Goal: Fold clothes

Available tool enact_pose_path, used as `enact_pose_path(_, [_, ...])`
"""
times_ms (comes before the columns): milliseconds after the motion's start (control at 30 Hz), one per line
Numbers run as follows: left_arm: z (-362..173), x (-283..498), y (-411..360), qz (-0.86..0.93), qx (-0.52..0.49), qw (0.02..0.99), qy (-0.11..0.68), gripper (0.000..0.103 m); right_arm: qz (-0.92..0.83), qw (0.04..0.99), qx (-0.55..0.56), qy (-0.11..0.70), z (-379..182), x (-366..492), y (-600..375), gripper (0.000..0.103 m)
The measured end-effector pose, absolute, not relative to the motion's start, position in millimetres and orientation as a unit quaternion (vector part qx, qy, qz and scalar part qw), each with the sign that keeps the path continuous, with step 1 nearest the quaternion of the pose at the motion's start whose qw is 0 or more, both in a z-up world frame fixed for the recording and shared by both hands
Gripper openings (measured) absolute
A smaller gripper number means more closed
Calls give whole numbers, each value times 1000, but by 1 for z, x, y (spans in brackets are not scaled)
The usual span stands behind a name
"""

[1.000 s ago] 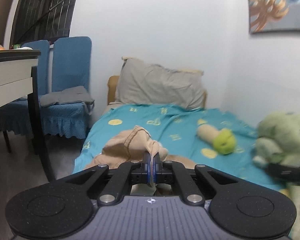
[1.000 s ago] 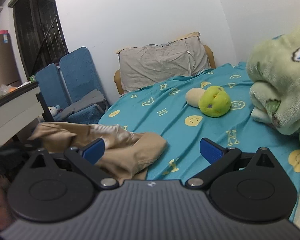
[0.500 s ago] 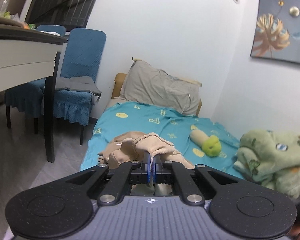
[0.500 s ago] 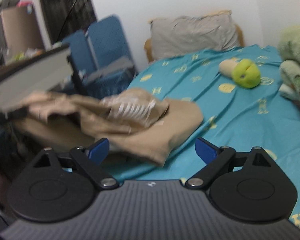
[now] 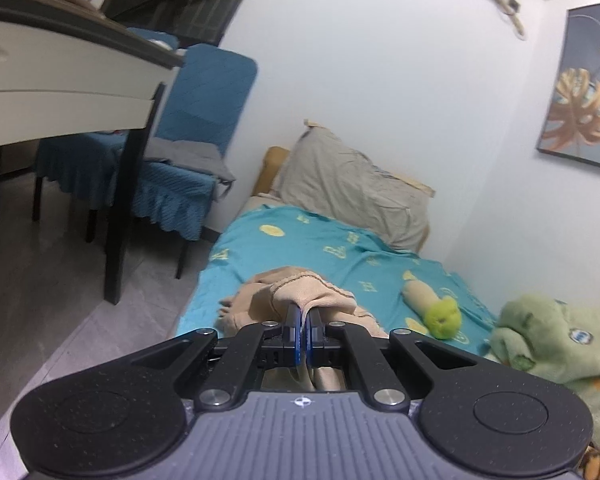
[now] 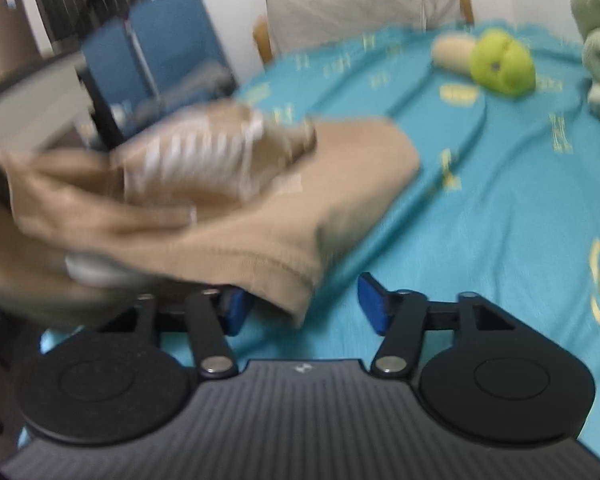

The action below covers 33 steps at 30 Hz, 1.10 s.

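A tan garment (image 5: 300,292) lies bunched near the left edge of the bed, on the teal sheet (image 5: 340,248). My left gripper (image 5: 305,322) is shut on a fold of it, with cloth pinched between the blue pads. In the right wrist view the same tan garment (image 6: 236,208) is blurred and spreads from the left to the middle, with a hemmed corner hanging just above my right gripper (image 6: 302,308). The right gripper is open, and that corner sits between its blue pads without being clamped.
A grey pillow (image 5: 352,196) leans at the head of the bed. A green and beige plush toy (image 5: 436,308) and a green fleece blanket (image 5: 560,344) lie at the right. A table (image 5: 60,76) and blue chairs (image 5: 196,128) stand left of the bed.
The left gripper has pulled back and to the left while still holding the cloth. The right gripper has moved in low toward the garment, whose corner now lies between its open pads.
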<state>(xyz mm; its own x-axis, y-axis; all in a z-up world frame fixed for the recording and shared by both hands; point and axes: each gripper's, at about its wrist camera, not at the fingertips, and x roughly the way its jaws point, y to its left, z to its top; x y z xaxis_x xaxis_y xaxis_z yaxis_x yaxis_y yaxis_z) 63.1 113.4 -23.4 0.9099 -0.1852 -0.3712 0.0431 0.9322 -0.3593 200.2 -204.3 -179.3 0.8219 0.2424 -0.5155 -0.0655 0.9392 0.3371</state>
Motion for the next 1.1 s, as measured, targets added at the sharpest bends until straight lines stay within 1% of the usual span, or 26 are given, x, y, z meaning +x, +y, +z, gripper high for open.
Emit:
enact_pose_path(33, [-25, 66, 115, -54, -176, 961, 208, 3, 76, 949, 165, 260, -177, 200, -208, 51])
enact_pose_path(67, [-27, 68, 116, -48, -177, 959, 215, 3, 65, 953, 172, 242, -176, 201, -211, 47])
enact_pose_path(100, [-29, 71, 116, -42, -176, 958, 222, 3, 52, 954, 179, 234, -174, 204, -214, 37])
enact_pose_path(133, [-31, 74, 116, -36, -173, 957, 230, 3, 47, 953, 189, 232, -174, 206, -217, 32])
enact_pose_path(167, [-33, 77, 115, -29, -167, 956, 240, 3, 46, 951, 197, 235, -174, 207, -220, 21])
enact_pose_path(200, [-35, 81, 114, -23, -160, 955, 250, 3, 45, 948, 204, 238, -174, 207, -222, 12])
enact_pose_path(300, [-44, 91, 108, -4, -129, 948, 291, 3, 43, 943, 222, 244, -170, 206, -228, 9])
enact_pose_path(433, [-59, 100, 100, 11, -81, 931, 355, 6, 39, 943, 237, 231, -155, 199, -232, 9])
enact_pose_path(467, [-62, 100, 98, 12, -71, 928, 366, 7, 42, 944, 238, 226, -151, 196, -231, 9])
enact_pose_path(533, [-62, 97, 93, 12, -51, 926, 374, 16, 48, 946, 235, 216, -144, 191, -230, 9])
enact_pose_path(600, [-58, 91, 86, 10, -28, 929, 369, 41, 50, 949, 232, 206, -136, 187, -229, 9])
enact_pose_path(633, [-55, 86, 82, 7, -13, 932, 362, 45, 53, 949, 234, 204, -133, 185, -229, 9])
enact_pose_path(667, [-50, 79, 74, 0, 5, 938, 346, 54, 55, 949, 237, 202, -130, 183, -229, 9])
enact_pose_path(700, [-45, 73, 65, -11, 24, 945, 327, 66, 57, 949, 239, 200, -127, 181, -229, 9])
enact_pose_path(767, [-38, 61, 48, -36, 62, 954, 292, 79, 61, 948, 241, 197, -122, 178, -229, 9])
enact_pose_path(833, [-39, 57, 30, -63, 102, 954, 276, 81, 64, 947, 245, 197, -119, 176, -229, 9])
enact_pose_path(1000, [-70, 72, -19, -102, 212, 929, 287, 81, 70, 945, 254, 194, -112, 173, -228, 9])
enact_pose_path(1100, [-88, 87, -35, -86, 238, 926, 282, 81, 70, 946, 253, 191, -110, 170, -226, 9])
